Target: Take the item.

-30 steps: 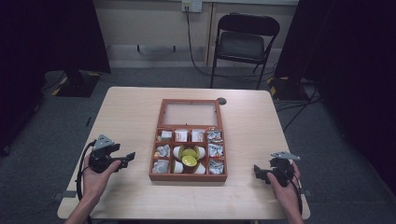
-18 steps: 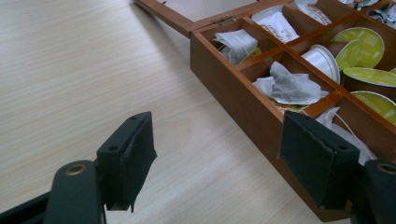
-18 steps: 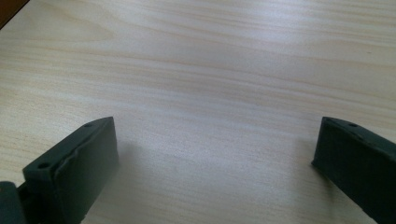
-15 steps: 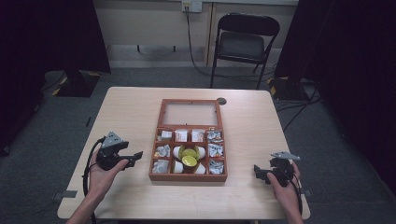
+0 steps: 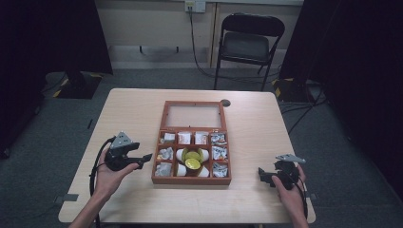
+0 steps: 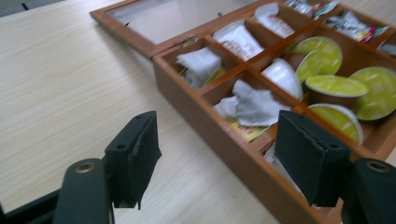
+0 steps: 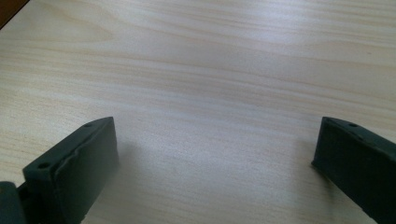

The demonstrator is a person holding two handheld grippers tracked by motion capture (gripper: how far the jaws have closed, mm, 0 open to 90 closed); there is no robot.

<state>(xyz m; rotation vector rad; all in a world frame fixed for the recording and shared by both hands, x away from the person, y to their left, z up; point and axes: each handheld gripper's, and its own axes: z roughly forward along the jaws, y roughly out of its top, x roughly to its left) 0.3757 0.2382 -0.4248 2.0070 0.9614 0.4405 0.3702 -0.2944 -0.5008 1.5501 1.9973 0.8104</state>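
Two grippers are working at the table [image 5: 142, 102], and the left gripper [image 5: 148, 156] is the one heading for the box [image 5: 192, 179], its jaws pointing at the box's near left wall. Its jaws have just been closing and are standing partly apart with nothing between them; the narrowing is probably sizing them for one of the small packets, not the whole box. Ahead of these jaws, in the left gripper view, the box's wooden edge [image 6: 219, 140] is lying just past the right jaw, with a crumpled packet [image 6: 252, 106] straight beyond the gap and the yellow-lidded pods [image 6: 334, 86] farther off toward the right jaw's side. The lid [image 5: 194, 115] is lying flat open behind the compartments, leaving everything reachable from above. The left hand [image 5: 110, 178] is cupping its gripper from below, forearm angling in, tool held roughly level. The right gripper [image 5: 263, 174] is waiting well apart from the box, jaws spread wide over bare tabletop and holding nothing, seemingly parked clear.
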